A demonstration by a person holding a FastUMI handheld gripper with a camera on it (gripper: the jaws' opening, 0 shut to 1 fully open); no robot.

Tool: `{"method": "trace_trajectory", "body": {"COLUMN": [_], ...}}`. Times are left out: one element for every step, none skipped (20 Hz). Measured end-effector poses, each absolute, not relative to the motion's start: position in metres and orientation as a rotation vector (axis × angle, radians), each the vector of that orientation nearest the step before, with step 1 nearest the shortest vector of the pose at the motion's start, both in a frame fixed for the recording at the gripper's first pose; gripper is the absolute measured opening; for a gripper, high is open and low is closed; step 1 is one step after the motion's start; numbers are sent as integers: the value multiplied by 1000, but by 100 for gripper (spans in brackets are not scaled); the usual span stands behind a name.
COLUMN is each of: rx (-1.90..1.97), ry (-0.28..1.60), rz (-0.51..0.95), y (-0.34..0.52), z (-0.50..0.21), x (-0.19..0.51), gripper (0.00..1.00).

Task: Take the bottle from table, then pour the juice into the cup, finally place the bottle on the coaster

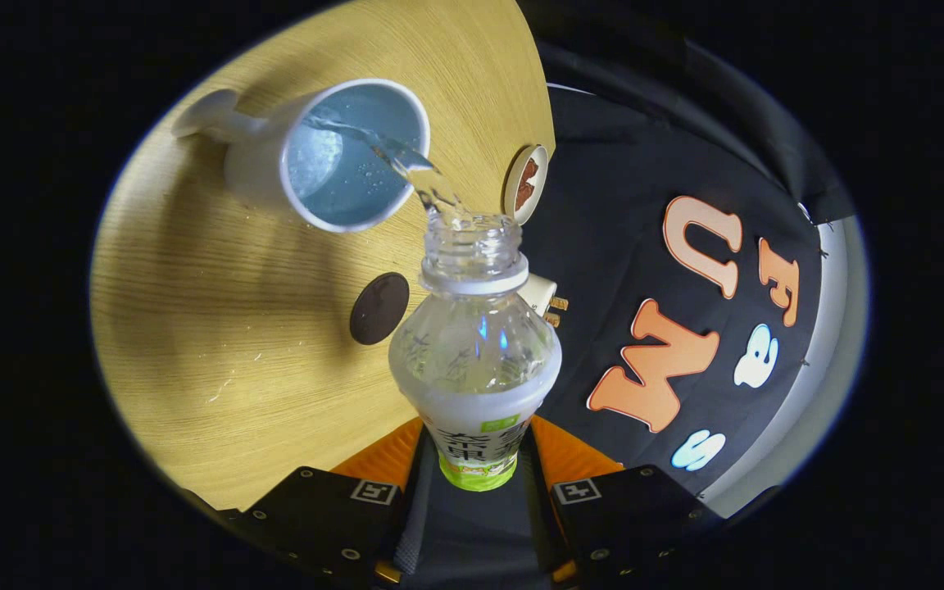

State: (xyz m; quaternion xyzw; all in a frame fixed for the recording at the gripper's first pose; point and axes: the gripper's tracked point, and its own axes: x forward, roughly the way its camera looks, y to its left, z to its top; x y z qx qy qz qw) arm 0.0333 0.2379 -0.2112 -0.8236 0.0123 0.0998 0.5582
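Note:
My gripper (476, 447) is shut on the labelled lower body of a clear plastic bottle (476, 344), one finger on each side. The bottle has no cap and is tipped forward, its open mouth pointing at a white mug (341, 156) with a pale blue inside, which stands on the wooden table (218, 328). A clear stream of liquid runs from the bottle's mouth over the rim into the mug, where liquid has pooled. A round white coaster (525, 184) with a brown picture lies near the table's edge, just beyond the bottle's mouth.
A dark round disc (379, 308) lies on the table left of the bottle's neck. A small white object (542, 297) with cork-like bits peeks out behind the bottle's shoulder. Small droplets dot the wood near the mug. The table's edge runs past the coaster, with the booth wall beyond.

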Motion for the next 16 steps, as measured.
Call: {"method": "trace_trajectory", "body": {"rx": [-1944, -1949, -1955, -1961, -1965, -1967, -1969, -1974, -1978, -1983, -1986, -1989, -1991, -1992, -1995, -1999], "ry": [27, 28, 23, 19, 17, 16, 15, 14, 11, 8, 4, 3, 1, 1, 0, -2], "rz": [234, 232, 235, 235, 237, 236, 234, 234, 232, 232, 228, 228, 226, 224, 223, 222], "y": [238, 238, 239, 240, 241, 240, 239, 240, 240, 238, 239, 238, 238, 238, 238, 238], "z": [-210, -209, -208, -208, -208, -208, -208, -207, -207, -206, -204, -203, -203, -202, -201, -200], "x": [34, 34, 34, 33, 33, 33, 34, 36, 36, 38, 38, 38, 38, 40, 39, 38], "gripper": [54, 54, 55, 55, 55, 54, 54, 54, 54, 54, 54, 55, 54, 54, 54, 54]}}
